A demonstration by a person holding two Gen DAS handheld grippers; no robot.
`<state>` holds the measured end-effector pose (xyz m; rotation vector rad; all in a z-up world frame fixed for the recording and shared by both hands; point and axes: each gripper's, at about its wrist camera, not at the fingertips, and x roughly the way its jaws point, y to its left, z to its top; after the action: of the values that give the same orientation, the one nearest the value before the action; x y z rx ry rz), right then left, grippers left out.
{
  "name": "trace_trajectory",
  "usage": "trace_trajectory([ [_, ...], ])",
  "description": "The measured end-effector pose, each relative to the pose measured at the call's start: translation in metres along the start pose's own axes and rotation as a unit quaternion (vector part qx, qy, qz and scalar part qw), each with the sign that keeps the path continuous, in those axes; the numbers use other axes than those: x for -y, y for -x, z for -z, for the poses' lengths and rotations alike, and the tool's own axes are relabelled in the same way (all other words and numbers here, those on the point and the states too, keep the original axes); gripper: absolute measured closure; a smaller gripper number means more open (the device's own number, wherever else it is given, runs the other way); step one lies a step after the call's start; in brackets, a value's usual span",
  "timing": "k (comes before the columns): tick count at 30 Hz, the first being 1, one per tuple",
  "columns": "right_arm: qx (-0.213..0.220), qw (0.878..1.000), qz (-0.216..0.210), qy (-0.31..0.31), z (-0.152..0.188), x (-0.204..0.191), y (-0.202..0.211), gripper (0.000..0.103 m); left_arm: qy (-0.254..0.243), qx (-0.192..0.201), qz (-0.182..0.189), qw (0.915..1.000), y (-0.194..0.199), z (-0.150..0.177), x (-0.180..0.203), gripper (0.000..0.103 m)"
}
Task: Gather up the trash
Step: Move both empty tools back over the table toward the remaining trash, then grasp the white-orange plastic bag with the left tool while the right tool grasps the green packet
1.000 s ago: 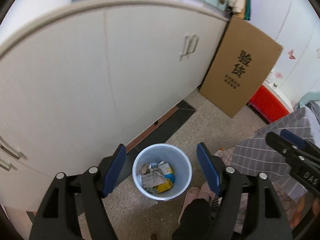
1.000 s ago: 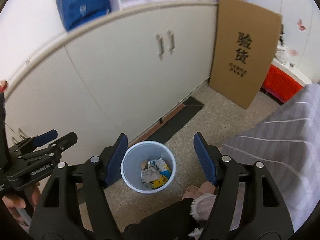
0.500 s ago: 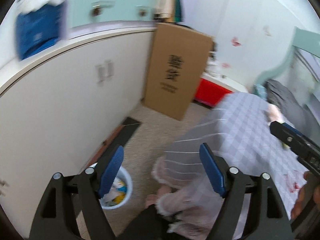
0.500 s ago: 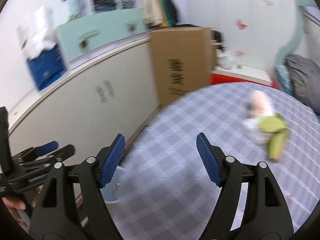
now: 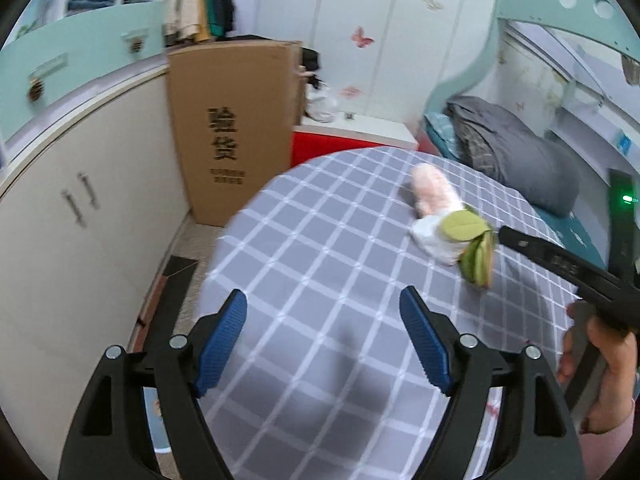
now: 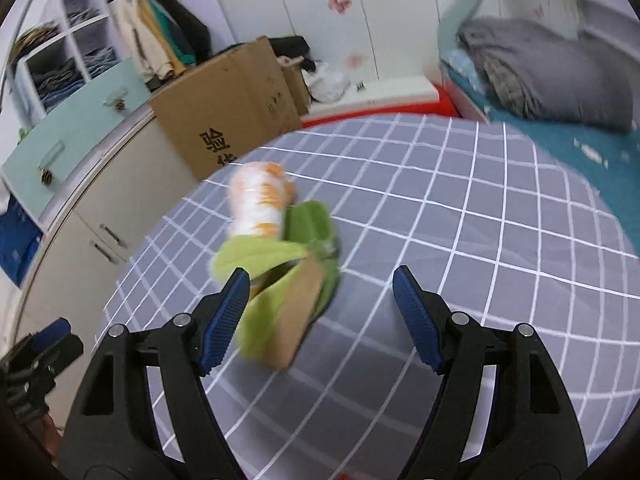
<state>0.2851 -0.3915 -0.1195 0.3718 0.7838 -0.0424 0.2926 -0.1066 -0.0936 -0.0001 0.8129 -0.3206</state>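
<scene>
A green and brown flattened carton (image 6: pixel 288 292) lies on the grey checked tablecloth (image 6: pixel 460 240), with a white and orange wrapper (image 6: pixel 260 200) just behind it. Both also show in the left wrist view, the carton (image 5: pixel 474 248) and the wrapper (image 5: pixel 432 192) at the table's right side. My right gripper (image 6: pixel 320 316) is open and empty, just right of and above the carton. My left gripper (image 5: pixel 324 340) is open and empty over the table's near left part. The trash bin is hidden, apart from a sliver at the left fingers.
White cupboards (image 5: pixel 80 220) run along the left. A tall cardboard box (image 5: pixel 232 128) leans beside them, with a red box (image 5: pixel 332 144) behind the table. A bed with a grey blanket (image 5: pixel 520 152) is at the right.
Both grippers have swung up and right, away from the bin on the floor, to the table. The right gripper has come close to the carton. Both stay open.
</scene>
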Motion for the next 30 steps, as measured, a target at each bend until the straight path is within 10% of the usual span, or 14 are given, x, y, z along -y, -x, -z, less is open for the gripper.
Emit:
trace_trajectory([
  [3, -0.026, 0.999, -0.035, -0.012, -0.005, 0.007, -0.021, 0.032, -0.011, -0.007, 0.007, 0.9999, -0.016, -0.009, 0.019, 0.026],
  [5, -0.026, 0.999, -0.02, 0.009, -0.004, 0.004, -0.023, 0.066, -0.018, -0.011, 0.011, 0.9997, -0.026, -0.014, 0.031, 0.026],
  [8, -0.02, 0.999, -0.023, 0.012, -0.003, 0.007, -0.02, 0.085, -0.024, -0.016, 0.014, 0.9995, -0.041, -0.022, 0.046, 0.026],
  [17, 0.073, 0.997, 0.032, -0.008, -0.009, 0.03, 0.022, 0.087, -0.034, -0.009, 0.044, 0.9984, -0.075, -0.039, 0.094, 0.024],
  [30, 0.064, 0.997, 0.009, -0.036, -0.011, 0.046, 0.018, 0.087, -0.079, -0.034, 0.003, 0.9963, -0.13, -0.051, 0.141, 0.021],
])
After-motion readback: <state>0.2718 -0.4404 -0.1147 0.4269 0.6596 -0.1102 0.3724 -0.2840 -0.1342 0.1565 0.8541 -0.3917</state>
